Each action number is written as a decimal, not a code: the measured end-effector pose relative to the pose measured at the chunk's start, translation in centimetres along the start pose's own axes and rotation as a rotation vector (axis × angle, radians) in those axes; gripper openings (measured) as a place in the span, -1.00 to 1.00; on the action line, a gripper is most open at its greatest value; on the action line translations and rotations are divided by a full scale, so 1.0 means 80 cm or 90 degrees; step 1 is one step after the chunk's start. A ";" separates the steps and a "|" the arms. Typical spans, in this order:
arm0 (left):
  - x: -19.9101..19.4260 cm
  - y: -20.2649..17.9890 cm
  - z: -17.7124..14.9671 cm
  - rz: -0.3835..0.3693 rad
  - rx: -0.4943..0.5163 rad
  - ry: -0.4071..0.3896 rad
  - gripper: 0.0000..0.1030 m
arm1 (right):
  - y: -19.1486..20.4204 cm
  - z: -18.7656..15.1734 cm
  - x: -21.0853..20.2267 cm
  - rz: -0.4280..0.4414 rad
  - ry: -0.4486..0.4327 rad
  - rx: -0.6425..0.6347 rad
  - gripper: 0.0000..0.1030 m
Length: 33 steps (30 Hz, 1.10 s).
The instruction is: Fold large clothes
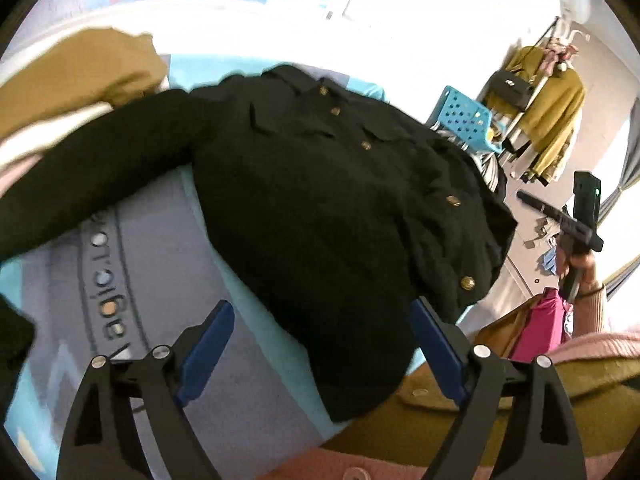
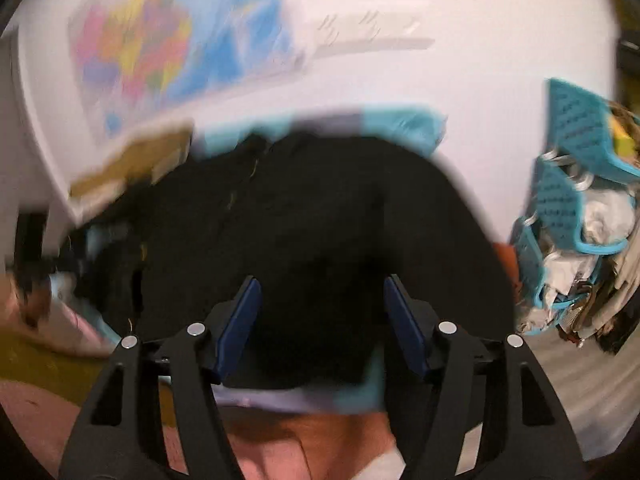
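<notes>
A black jacket with gold buttons (image 1: 320, 200) lies spread front-up on a light blue and grey printed cloth (image 1: 168, 312), one sleeve stretched to the left. My left gripper (image 1: 322, 336) is open and empty, just above the jacket's near hem. In the blurred right wrist view the same jacket (image 2: 320, 232) fills the middle. My right gripper (image 2: 322, 312) is open and empty above its near edge. The right gripper also shows in the left wrist view (image 1: 576, 236), held up at the right.
A mustard garment (image 1: 76, 76) lies at the far left of the table, another (image 1: 480, 412) at the near edge. A blue perforated basket of clothes (image 2: 576, 216) stands right. A clothes rack (image 1: 536, 104) stands by the wall. A map poster (image 2: 168, 44) hangs behind.
</notes>
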<state>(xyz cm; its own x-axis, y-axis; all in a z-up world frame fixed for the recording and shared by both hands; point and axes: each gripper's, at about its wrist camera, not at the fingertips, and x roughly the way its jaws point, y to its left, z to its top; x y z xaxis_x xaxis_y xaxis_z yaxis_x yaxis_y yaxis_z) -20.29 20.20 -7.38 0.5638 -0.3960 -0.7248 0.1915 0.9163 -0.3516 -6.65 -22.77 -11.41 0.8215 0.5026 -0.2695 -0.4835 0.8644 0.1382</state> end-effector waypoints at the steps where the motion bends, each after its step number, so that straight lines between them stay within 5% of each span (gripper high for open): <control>1: 0.010 0.002 0.003 -0.009 -0.014 0.011 0.66 | 0.002 -0.005 0.017 -0.016 0.026 0.000 0.22; 4: 0.030 0.004 0.009 -0.019 -0.031 0.031 0.59 | -0.012 -0.022 0.062 -0.003 0.079 0.048 -0.14; 5: 0.032 0.000 0.010 -0.009 -0.027 0.019 0.46 | -0.014 -0.026 0.062 0.002 0.064 0.048 -0.45; 6: 0.032 -0.002 0.012 -0.013 -0.020 0.019 -0.03 | -0.015 -0.026 0.056 0.026 0.062 0.058 -0.86; 7: 0.034 -0.005 0.013 -0.015 -0.021 0.028 -0.33 | -0.020 -0.025 0.043 0.041 0.044 0.076 -0.87; 9: 0.025 -0.008 0.014 -0.027 -0.023 0.025 -0.56 | -0.029 -0.023 0.003 0.065 0.001 0.096 -0.87; 13: -0.009 -0.019 0.009 -0.040 -0.013 0.013 -0.53 | -0.054 -0.029 -0.062 0.071 -0.048 0.124 -0.87; 16: -0.002 -0.028 0.002 0.015 0.037 0.054 -0.24 | -0.055 -0.042 -0.021 0.047 0.058 0.110 -0.79; 18: 0.007 -0.028 -0.001 0.068 0.055 0.084 -0.20 | -0.068 -0.048 -0.014 0.043 0.074 0.134 -0.35; 19: 0.005 -0.026 0.000 0.069 0.052 0.082 -0.14 | -0.074 -0.047 -0.020 0.051 0.053 0.146 -0.29; 23: -0.036 -0.025 0.006 0.013 0.055 -0.021 0.24 | -0.097 -0.042 -0.062 -0.026 -0.049 0.159 0.57; 24: -0.045 -0.025 0.009 0.016 0.058 -0.049 0.41 | -0.107 -0.040 -0.064 -0.056 -0.056 0.164 0.63; 27: -0.055 -0.024 0.023 0.030 0.057 -0.088 0.44 | -0.156 -0.054 -0.062 -0.060 -0.062 0.241 0.66; 31: -0.036 -0.028 0.034 0.036 0.052 -0.068 0.44 | -0.195 -0.089 -0.026 -0.012 -0.016 0.321 0.65; 33: -0.020 -0.035 0.041 0.034 0.063 -0.049 0.44 | -0.190 -0.092 -0.012 0.007 0.004 0.307 0.16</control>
<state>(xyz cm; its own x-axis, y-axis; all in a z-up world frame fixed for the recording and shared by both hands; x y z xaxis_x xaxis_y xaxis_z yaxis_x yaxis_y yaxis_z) -19.08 18.45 -3.27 0.6342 -0.3441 -0.6924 0.2355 0.9389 -0.2509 -2.37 -36.52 -20.28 0.8150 0.5123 -0.2706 -0.2953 0.7691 0.5668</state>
